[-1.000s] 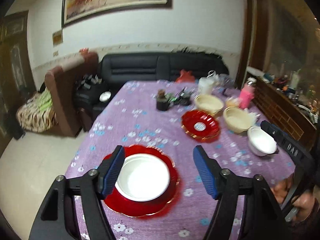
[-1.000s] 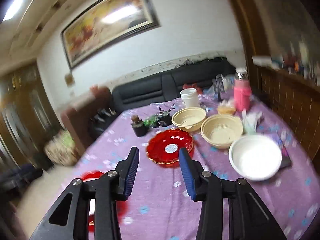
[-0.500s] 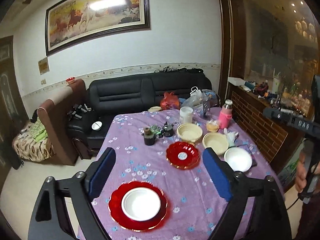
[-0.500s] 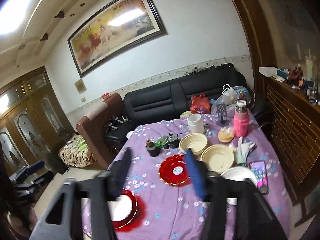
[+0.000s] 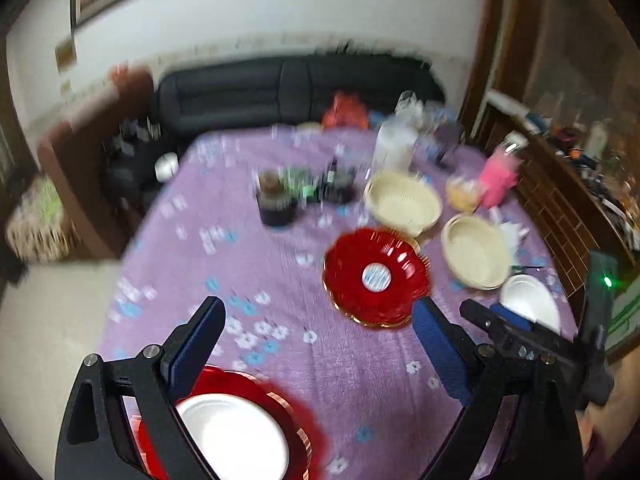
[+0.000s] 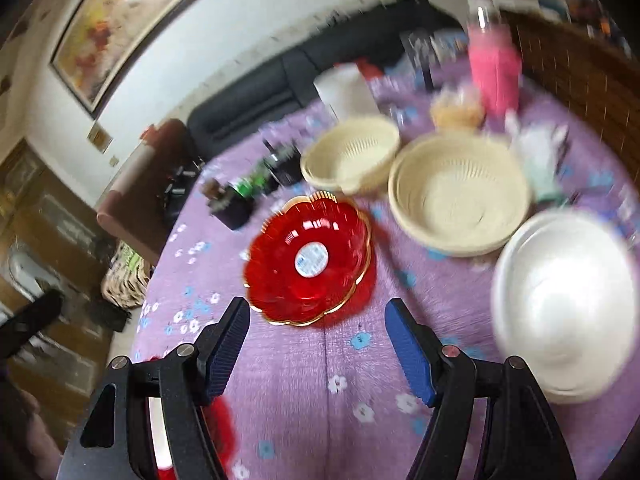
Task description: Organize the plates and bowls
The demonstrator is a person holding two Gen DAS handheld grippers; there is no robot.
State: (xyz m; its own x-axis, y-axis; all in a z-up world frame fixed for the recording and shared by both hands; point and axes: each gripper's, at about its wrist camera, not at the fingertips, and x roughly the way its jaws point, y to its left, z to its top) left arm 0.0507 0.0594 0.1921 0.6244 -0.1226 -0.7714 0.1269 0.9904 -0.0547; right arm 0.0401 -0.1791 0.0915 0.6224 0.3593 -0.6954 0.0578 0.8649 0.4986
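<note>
One white bowl [image 5: 236,436] already sits in a red plate [image 5: 304,432] at the lower left of the left view. Left to sort, by my reading: the red plate stack [image 6: 308,260] at centre, two cream baskets [image 6: 460,196] and a white bowl [image 6: 564,304] at right on the bench [image 6: 304,392]. The left gripper [image 5: 316,344] fingers are opening, empty; the right gripper [image 6: 316,344] fingers stand apart, empty.
</note>
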